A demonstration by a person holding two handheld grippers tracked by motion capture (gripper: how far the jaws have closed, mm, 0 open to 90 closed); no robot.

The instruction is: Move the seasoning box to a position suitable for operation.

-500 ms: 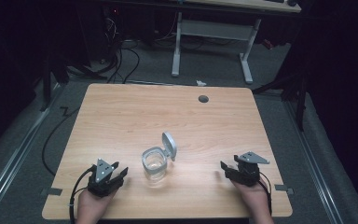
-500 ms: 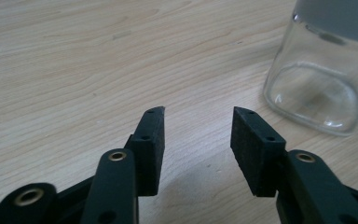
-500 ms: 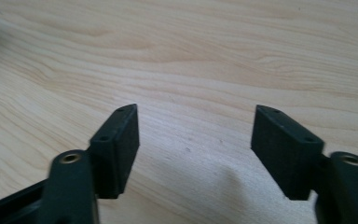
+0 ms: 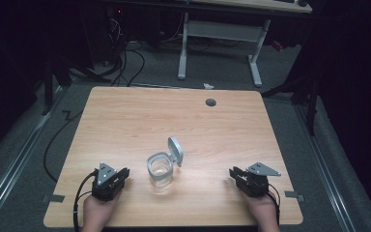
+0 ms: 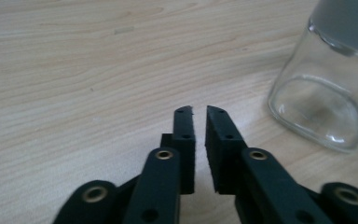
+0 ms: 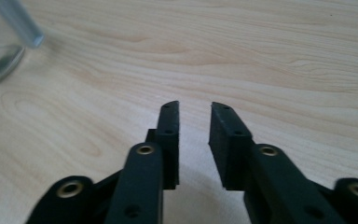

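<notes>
right, the glass jar (image 4: 160,170) with its flip lid (image 4: 175,150) open looks slick and fragile; grip the body; left gripper (image 4: 118,175) nearly closed, right gripper (image 4: 235,173) slightly open, both empty.

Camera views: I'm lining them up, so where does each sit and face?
High view: above the person's side, looking forward and down on the table; both hands and grippers show.
Left gripper view: rides the left gripper, jaws nearly shut; glass jar at its right.
Right gripper view: rides the right gripper, jaws slightly apart.
All share the jar.
</notes>
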